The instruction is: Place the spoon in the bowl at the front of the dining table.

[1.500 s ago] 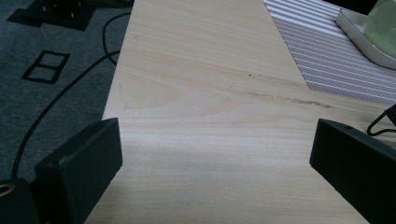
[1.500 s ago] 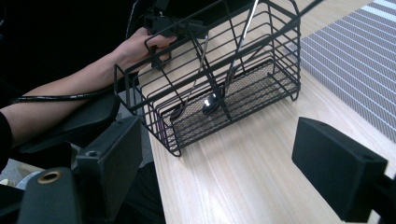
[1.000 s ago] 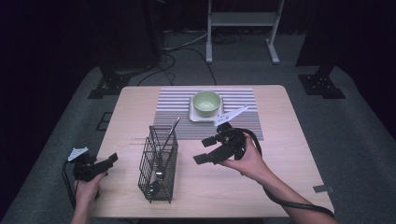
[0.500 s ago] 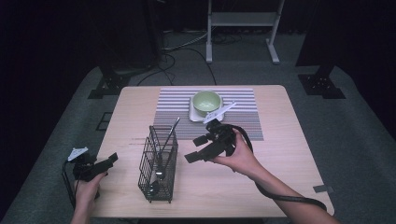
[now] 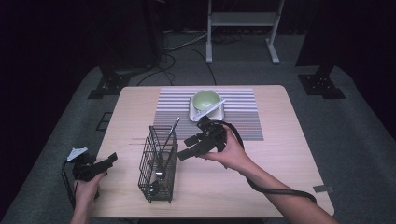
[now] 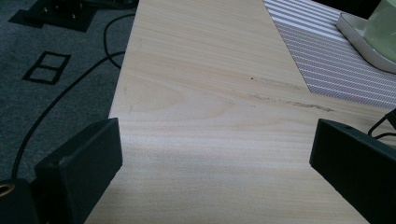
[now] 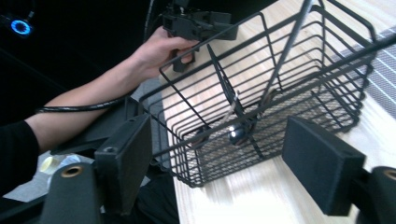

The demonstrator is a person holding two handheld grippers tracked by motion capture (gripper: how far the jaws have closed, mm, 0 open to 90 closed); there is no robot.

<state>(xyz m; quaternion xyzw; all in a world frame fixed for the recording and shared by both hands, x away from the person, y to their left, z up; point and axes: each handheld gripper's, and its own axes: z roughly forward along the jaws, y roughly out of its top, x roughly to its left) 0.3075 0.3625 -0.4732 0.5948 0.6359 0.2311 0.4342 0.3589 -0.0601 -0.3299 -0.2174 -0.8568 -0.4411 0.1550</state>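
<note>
2 grippers work at the table (image 5: 280, 154). The right gripper (image 5: 190, 147) hangs just right of the wire basket (image 5: 159, 163), its jaws pointed at the basket's upper rim; they have just been closing a little but stand wide, with nothing pressed between them. In the right gripper view the basket (image 7: 280, 93) lies ahead of the pads, utensils (image 7: 236, 133) resting inside it. The basket stands upright near the table's front edge, left of centre. The left gripper (image 5: 105, 163) rests at the front left corner, jaws wide apart over bare wood, holding nothing. A green bowl (image 5: 206, 99) sits on a white tray (image 5: 194, 114) on the striped mat (image 5: 243, 116) beyond.
</note>
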